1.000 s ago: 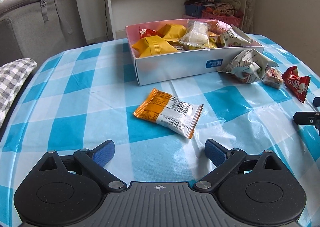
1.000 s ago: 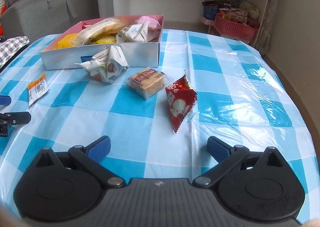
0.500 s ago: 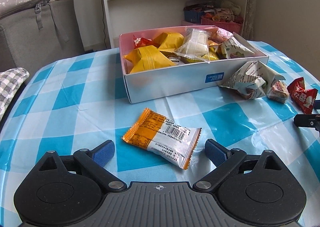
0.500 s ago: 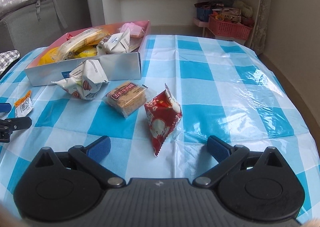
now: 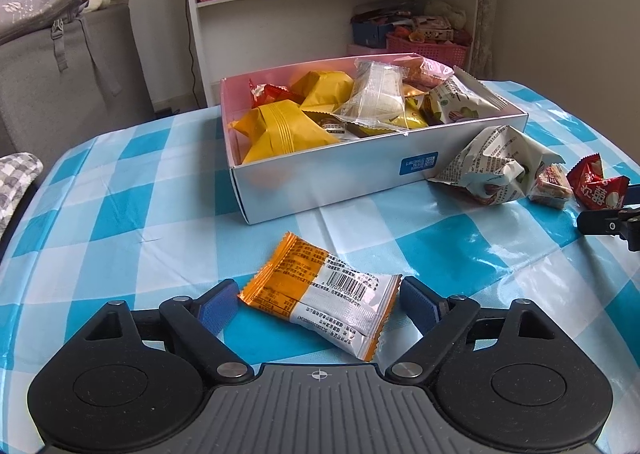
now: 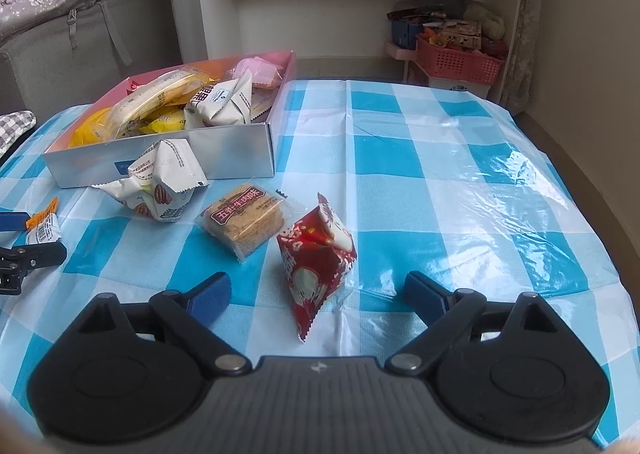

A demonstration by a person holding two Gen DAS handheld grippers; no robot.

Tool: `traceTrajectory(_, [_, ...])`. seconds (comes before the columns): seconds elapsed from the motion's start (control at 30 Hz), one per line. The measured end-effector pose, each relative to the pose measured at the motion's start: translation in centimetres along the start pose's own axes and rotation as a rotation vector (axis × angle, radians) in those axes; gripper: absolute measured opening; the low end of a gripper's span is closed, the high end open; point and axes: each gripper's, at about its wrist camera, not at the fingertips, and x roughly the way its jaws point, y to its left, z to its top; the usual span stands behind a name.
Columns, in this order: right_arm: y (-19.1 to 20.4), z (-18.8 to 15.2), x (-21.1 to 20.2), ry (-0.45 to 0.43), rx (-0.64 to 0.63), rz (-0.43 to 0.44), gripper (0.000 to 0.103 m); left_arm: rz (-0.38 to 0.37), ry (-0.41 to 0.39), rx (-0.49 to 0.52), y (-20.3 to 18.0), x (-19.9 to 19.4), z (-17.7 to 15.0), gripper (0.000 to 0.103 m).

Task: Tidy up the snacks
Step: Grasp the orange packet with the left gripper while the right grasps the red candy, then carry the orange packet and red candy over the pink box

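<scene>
Both tongs are seen with their jaws spread but closing. Between the jaws of the left tongs [image 5: 316,300], at the lower middle of the left wrist view, an orange and white packet [image 5: 320,296] lies flat on the table; the blue pads stand just beside its two ends, and it cannot be told whether they touch it yet. Between the jaws of the right tongs [image 6: 316,292], at the lower middle of the right wrist view, a red pouch [image 6: 318,260] stands tilted on the cloth, with clear gaps to both pads, so nothing is pinched there.

The checked blue tablecloth [image 6: 420,158] fills most of both views. On it, at the upper left of the right wrist view, the open box [image 6: 240,150] is set, and it is already well filled with yellow, clear and white packets, so much of the sorting is judged to be done.

Four snacks are left outside it. A crumpled white bag [image 6: 160,186] rests against the front wall of the box. Just right of that bag a clear-wrapped biscuit [image 6: 244,220] lies flat, near the red pouch but apart from it. The orange and white packet and the red pouch are being gripped now, and the other two remain to be picked up afterwards.
</scene>
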Motion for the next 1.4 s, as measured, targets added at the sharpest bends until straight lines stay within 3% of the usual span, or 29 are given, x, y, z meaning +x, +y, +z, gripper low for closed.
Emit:
traceTrajectory(0.33, [0.2,0.3,-0.1,0.000,-0.009,-0.001,0.071,-0.010,0.001,0.027,-0.6,-0.4,0.2,0.064])
traceTrajectory(0.5, [0.3,0.5,-0.4,-0.005,-0.006,0.005,0.053,-0.008,0.005,0.031,-0.6,-0.5,0.3,0.061])
traceTrajectory(0.57, [0.4,0.6,-0.4,-0.005,-0.016,0.005,0.041,-0.007,0.005,0.034,-0.7,-0.5,0.3,0.059])
traceTrajectory(0.63, [0.6,0.7,-0.3,-0.006,-0.032,-0.007,0.032,-0.005,0.000,0.043,-0.8,-0.7,0.4,0.048])
traceTrajectory(0.83, [0.7,0.8,-0.6,-0.013,-0.030,-0.010,0.029,-0.006,0.002,0.049,-0.9,-1.0,0.6,0.042])
traceTrajectory(1.07, [1.3,1.2,-1.1,-0.026,-0.049,-0.001,0.029,0.002,-0.016,0.040,-0.4,-1.8,1.2,0.012])
traceTrajectory(1.4, [1.5,2.5,-2.4,-0.062,-0.015,0.011,0.028,-0.027,-0.022,-0.030,0.6,-3.2,2.5,0.008])
